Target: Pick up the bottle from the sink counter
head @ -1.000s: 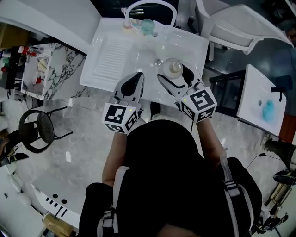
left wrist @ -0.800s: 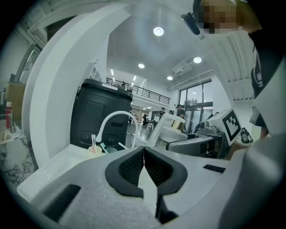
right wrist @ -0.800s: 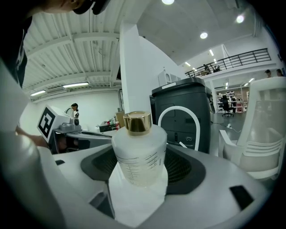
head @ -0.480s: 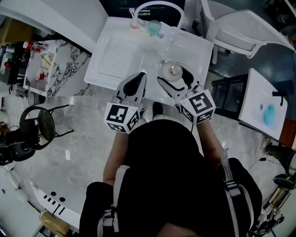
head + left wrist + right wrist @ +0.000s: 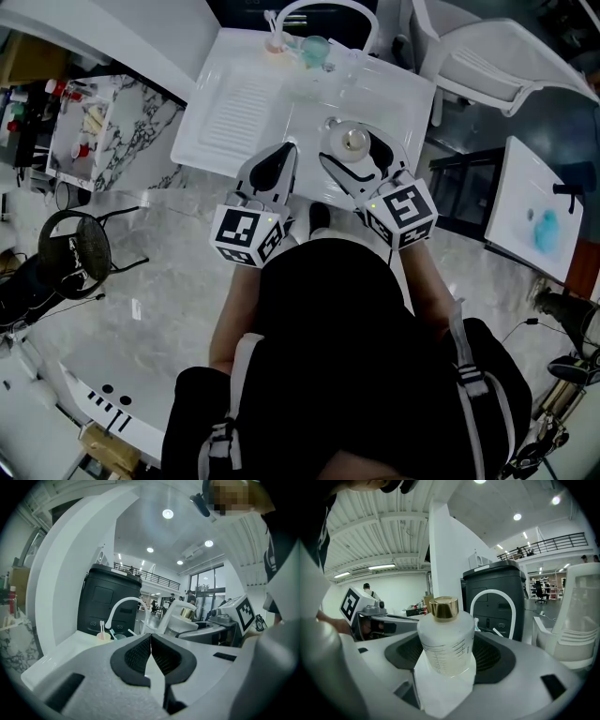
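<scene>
R gripper [image 5: 356, 155] is clamped on the bottle [image 5: 445, 644]: dark pads press its frosted body from both sides, gold cap up, bottle upright. From overhead the bottle sits between the jaws over the front part of the sink counter [image 5: 234, 103], near the basin's edge. Whether its base has left the surface I can't tell; the jaws cover the bottom in both views, so prob. just gripped or barely raised.

L gripper [image 5: 272, 169] hangs just beside it, jaws pressed together w/ nothing between them, taking no part.

Farther back by the faucet [image 5: 323, 9] stand two cups [image 5: 314, 49], well apart from the bottle.

Step in hand looks like grasp made, lift due. Next move calls for a straight rise w/ the grip kept firm and the bottle kept vertical, clear of the L gripper.
</scene>
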{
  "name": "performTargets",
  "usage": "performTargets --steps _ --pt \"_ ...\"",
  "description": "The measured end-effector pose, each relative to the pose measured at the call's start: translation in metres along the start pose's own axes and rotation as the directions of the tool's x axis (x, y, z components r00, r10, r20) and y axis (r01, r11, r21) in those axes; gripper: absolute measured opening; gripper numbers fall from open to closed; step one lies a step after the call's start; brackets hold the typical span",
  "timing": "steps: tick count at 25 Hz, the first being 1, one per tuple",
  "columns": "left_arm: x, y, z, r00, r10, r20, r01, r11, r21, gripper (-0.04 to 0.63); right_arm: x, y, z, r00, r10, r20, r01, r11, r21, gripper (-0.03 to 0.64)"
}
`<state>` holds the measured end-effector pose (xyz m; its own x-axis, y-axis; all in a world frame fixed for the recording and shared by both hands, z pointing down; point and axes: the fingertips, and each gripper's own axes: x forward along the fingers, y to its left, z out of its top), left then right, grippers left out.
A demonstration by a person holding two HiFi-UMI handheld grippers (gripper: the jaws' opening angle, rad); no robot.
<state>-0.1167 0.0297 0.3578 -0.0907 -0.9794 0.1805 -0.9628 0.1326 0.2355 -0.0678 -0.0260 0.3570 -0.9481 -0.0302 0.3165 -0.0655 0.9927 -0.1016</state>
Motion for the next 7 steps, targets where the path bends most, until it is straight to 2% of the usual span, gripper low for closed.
performTargets --steps 7 --pt "0.0031 0.0056 0.0014 1.000 0.001 0.001 -0.001 1.000 0.000 0.020 0.0067 -0.0033 0.0016 1.000 -0.004 0.000 0.004 1.000 -0.002 0.325"
